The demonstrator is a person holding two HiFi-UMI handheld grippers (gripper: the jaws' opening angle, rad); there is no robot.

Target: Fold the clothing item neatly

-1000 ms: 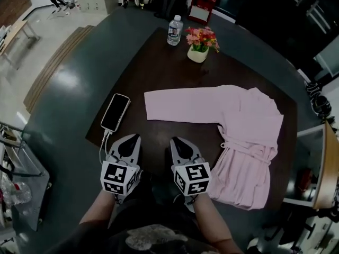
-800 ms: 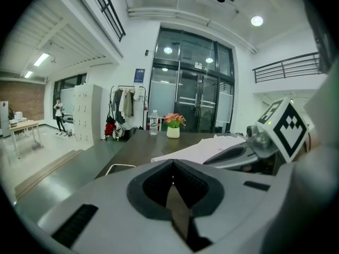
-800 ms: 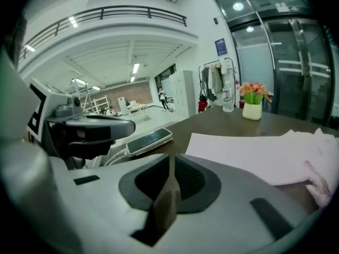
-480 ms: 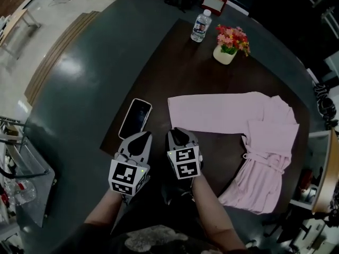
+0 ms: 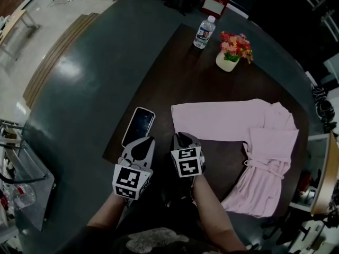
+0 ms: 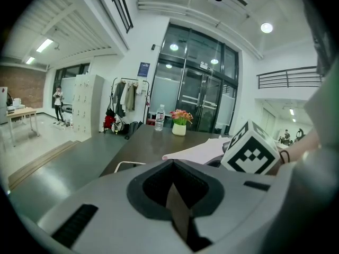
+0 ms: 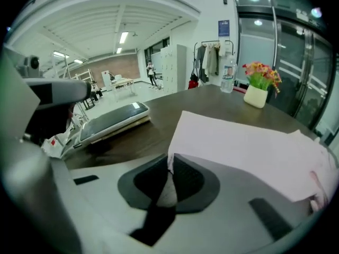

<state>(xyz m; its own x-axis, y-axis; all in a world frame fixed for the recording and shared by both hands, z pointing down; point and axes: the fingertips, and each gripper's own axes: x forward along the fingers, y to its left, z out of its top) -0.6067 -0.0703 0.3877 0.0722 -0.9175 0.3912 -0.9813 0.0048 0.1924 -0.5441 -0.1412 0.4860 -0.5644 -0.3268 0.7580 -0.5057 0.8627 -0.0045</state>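
Head view: pink robe (image 5: 265, 147) flat on bench (image 5: 175, 73), right of frame, sleeve (image 5: 212, 120) stretched toward centre; phone (image 5: 139, 126) beside left tongs (image 5: 145, 141), pressed together, empty; right tongs (image 5: 181, 137) at sleeve's near end; only right gripper view shows tips slightly parted, just been opening, cuff corner (image 7: 177, 142) at gap.

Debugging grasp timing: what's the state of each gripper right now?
Left gripper: closed, empty.
Right gripper: jaws slightly apart, just been opening, tips at the corner of the pink robe's sleeve, not clamped on it.
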